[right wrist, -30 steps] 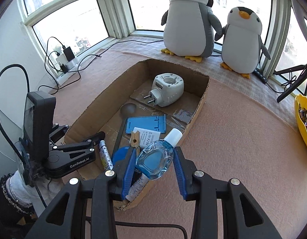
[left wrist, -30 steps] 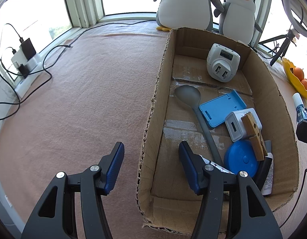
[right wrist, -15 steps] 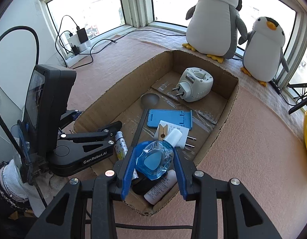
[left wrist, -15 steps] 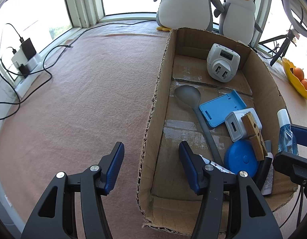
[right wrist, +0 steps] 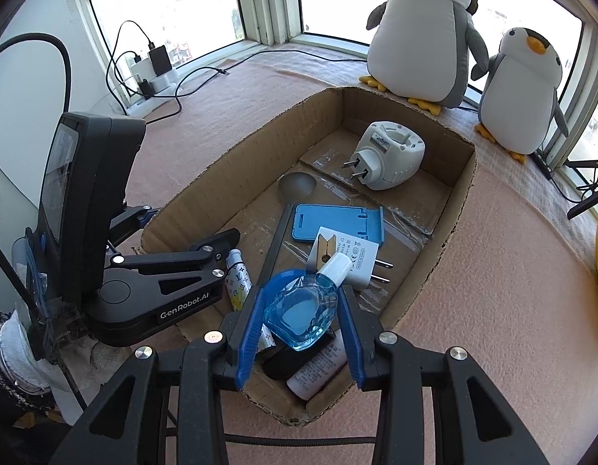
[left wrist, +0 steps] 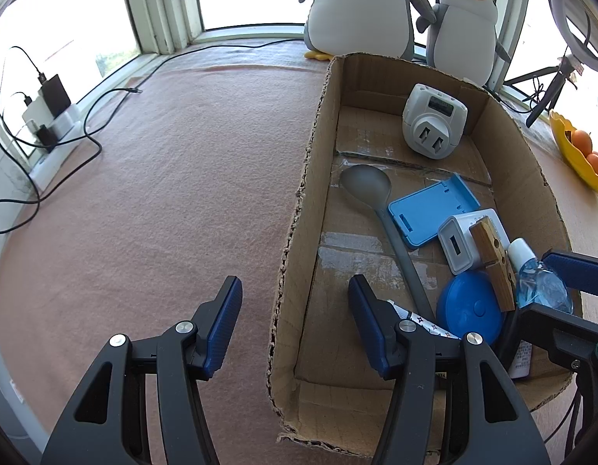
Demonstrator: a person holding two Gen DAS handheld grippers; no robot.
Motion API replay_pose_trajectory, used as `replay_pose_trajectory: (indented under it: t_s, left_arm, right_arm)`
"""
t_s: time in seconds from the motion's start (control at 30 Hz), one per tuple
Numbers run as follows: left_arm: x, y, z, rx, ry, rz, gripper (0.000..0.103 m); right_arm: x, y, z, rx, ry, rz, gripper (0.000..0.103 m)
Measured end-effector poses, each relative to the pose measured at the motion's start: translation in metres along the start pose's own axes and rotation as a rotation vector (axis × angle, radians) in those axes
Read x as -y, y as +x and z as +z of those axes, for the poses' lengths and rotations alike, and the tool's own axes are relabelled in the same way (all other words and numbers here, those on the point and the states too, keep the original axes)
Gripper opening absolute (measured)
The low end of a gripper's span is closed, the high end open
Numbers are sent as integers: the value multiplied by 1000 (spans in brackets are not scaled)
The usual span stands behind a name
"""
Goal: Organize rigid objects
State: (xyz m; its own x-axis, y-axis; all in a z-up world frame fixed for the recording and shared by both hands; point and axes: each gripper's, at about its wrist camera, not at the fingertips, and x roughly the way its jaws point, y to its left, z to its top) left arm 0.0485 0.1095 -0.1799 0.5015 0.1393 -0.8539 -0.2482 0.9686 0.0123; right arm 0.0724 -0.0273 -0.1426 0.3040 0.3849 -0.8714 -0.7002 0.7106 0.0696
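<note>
Right gripper [right wrist: 299, 323]: clamped on the blue bottle [right wrist: 302, 312], which hangs between the blue pads over the near end of the cardboard box [right wrist: 464, 209], white cap pointing toward the far wall.
Left gripper [left wrist: 295, 323]: the jaws stand apart and carry nothing — they straddle the box's near left wall, one finger outside over the pink cloth [left wrist: 163, 178], one inside, neither pad seen pressing the card.
Near-corner crowding: directly under the bottle lie a dark tube [right wrist: 295, 352], a white labelled tube [right wrist: 318, 366] and a blue round lid [left wrist: 469, 310]; a release here would probably leave the bottle perched on them, free to roll.
Slip risk: the bottle is smooth, rounded and clear, held across its belly, so a tilt could let it swivel in the pads.
Knock risk: the wooden clothespin [left wrist: 493, 267] rests across the white charger [right wrist: 353, 259] just beyond the cap; a forward push would likely shove both.
Gripper clash: the two tools sit close at the near end, the left one's inner finger beside a patterned tube [right wrist: 237, 279] — a sideways swing of either could strike the other.
Open room: bare floor runs along the left wall past the grey spoon [left wrist: 376, 201]; less lies between the blue stand [right wrist: 337, 223] and the white plug-in device [right wrist: 388, 159] at the far end.
Edges: the walls are low, ragged card; the right wall is the nearest to clip.
Beyond the box: two plush penguins [right wrist: 423, 35] at the far wall.
</note>
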Motion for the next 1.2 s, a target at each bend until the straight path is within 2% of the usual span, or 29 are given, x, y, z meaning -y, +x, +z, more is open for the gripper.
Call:
replay_pose_trajectory:
  t_s: [0.4,0.53,0.67,0.9,1.03,1.2]
  left_arm:
    - [-2,-2,1,-12,0,4,57]
    - [-4,-14,2,16,4,18,57]
    - [-5,-30,6,42,-4,1,57]
    - [7,-56,8,72,18,-36,57]
    - [14,-68,8,84,36,-43,59]
    - [20,-81,5,87,48,-60,65]
  right_arm:
    - [-1,-13,0,28,15,14,35]
    - [6,-27,-1,56,43,16,36]
    - [15,-43,-5,78,77,8,39]
    - [24,-69,-12,117,106,-16,53]
    - [27,-80,-16,128,118,-23,56]
    - [32,-92,-24,142,131,-43,63]
